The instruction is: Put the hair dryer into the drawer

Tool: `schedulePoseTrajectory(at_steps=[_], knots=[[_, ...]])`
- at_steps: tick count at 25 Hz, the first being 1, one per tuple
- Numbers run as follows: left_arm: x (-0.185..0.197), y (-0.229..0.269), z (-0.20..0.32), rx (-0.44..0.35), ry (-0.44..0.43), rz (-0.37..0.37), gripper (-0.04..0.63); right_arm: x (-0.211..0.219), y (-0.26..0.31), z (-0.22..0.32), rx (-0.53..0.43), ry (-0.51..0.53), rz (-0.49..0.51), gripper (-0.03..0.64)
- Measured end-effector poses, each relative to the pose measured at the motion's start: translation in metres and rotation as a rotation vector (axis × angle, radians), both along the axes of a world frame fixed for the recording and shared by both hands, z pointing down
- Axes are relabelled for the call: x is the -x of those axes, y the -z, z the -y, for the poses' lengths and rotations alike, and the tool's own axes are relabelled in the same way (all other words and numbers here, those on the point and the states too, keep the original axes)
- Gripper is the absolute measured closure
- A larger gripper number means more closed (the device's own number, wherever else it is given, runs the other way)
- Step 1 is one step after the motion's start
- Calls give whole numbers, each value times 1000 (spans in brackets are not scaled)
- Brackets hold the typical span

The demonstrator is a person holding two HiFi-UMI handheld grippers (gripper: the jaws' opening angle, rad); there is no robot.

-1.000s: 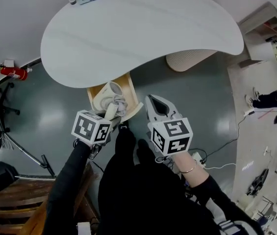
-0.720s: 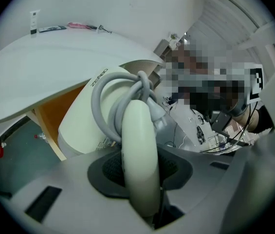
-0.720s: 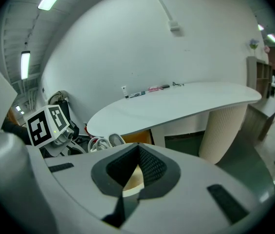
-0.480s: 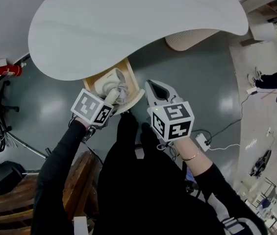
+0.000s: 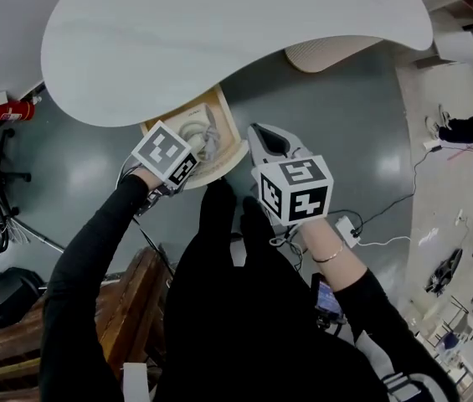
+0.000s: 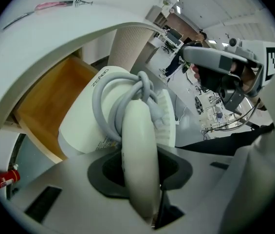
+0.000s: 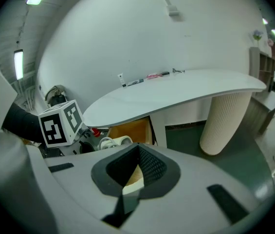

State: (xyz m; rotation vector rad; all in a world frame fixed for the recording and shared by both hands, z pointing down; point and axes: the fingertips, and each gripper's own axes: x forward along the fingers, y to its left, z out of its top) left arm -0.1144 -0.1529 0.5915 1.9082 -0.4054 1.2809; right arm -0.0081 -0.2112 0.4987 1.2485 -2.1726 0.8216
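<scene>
The placing step seems in hand. The left gripper (image 6: 138,179) has its jaws clamped on the dryer (image 6: 105,116) by its handle, the body just ahead of them over the open drawer (image 6: 49,99). The right gripper (image 7: 133,179) has its jaws together, empty. The next move calls for setting the dryer down inside, then letting go.

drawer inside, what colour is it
Warm honey-brown wood; the drawer shows best in the left gripper view.

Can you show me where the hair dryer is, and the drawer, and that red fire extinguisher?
hair dryer (image 6: 138,145), left gripper view, on its white handle.
drawer (image 6: 45,99), left gripper view, on its bare wooden inside.
fire extinguisher (image 5: 8,111), head view, on its red body.
</scene>
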Motion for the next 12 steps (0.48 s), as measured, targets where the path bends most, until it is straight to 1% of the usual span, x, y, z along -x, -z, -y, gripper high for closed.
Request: schedulePoseTrajectory(at_steps=[4, 8, 12], knots=[[0, -12, 1, 11, -26, 40, 465, 7, -12, -3, 46, 26, 5, 615], [2, -24, 1, -8, -66, 70, 465, 14, -20, -4, 68, 46, -2, 617], [4, -39, -2, 35, -69, 109, 465, 15, -24, -6, 82, 38, 0, 615]])
